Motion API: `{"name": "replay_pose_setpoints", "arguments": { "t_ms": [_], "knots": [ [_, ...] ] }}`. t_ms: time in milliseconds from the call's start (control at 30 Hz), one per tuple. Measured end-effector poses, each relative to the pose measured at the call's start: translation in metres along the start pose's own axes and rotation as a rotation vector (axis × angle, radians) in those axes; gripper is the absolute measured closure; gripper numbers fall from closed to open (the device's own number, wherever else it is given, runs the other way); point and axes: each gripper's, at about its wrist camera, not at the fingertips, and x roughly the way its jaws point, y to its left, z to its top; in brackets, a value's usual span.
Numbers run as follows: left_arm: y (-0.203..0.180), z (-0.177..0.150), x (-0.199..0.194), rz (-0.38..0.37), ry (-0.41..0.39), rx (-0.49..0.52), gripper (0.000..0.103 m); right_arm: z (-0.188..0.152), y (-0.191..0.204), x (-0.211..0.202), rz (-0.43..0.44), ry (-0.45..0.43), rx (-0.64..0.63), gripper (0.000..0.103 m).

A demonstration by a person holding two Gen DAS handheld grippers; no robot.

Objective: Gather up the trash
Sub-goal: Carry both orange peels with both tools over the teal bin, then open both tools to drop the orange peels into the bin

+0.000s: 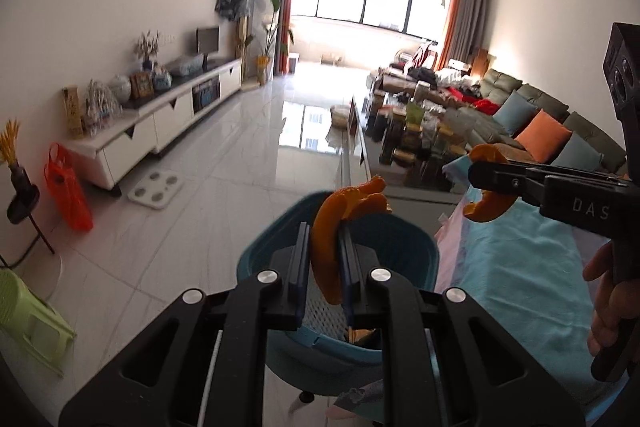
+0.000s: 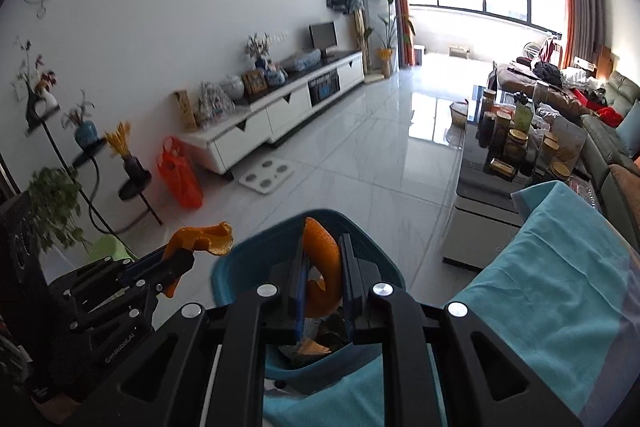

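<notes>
Left gripper (image 1: 325,259): jaws clamped on curved orange peel strip (image 1: 326,247); peel rises past fingertips, curls right at top. Directly below and beyond jaws: teal plastic bin (image 1: 416,259), mesh inner wall visible, scraps at bottom.

Right gripper (image 2: 324,275): jaws clamped on second orange peel piece (image 2: 324,267); same teal bin under jaws, dark waste and peel inside. Turquoise cloth (image 2: 560,287) to right of jaws, touching bin edge. Both grippers near each other above bin.
</notes>
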Motion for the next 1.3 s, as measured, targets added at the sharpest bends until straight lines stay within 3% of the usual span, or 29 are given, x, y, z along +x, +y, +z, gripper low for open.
{"name": "replay_pose_setpoints", "arguments": {
  "t_ms": [133,333,533,767,933,1300],
  "knots": [
    [-0.012,-0.01,0.041,-0.006,0.072,-0.006,0.089,-0.002,-0.004,0.043,-0.002,0.103,0.006,0.09],
    [-0.022,-0.016,0.084,0.013,0.124,0.012,0.089,-0.005,-0.004,0.077,0.0,0.186,0.006,0.09],
    [-0.029,-0.013,0.115,0.034,0.148,0.022,0.089,-0.003,-0.002,0.092,-0.001,0.221,0.007,0.087],
    [-0.035,-0.01,0.122,0.043,0.14,0.025,0.086,-0.002,-0.003,0.1,0.006,0.23,0.02,0.075],
    [-0.03,-0.006,0.11,0.047,0.116,0.016,0.073,0.0,-0.006,0.092,0.005,0.205,0.022,0.071],
    [-0.033,0.01,0.068,0.036,0.027,0.026,0.034,0.0,-0.02,0.05,-0.068,0.09,0.036,0.038]
  ]
}}
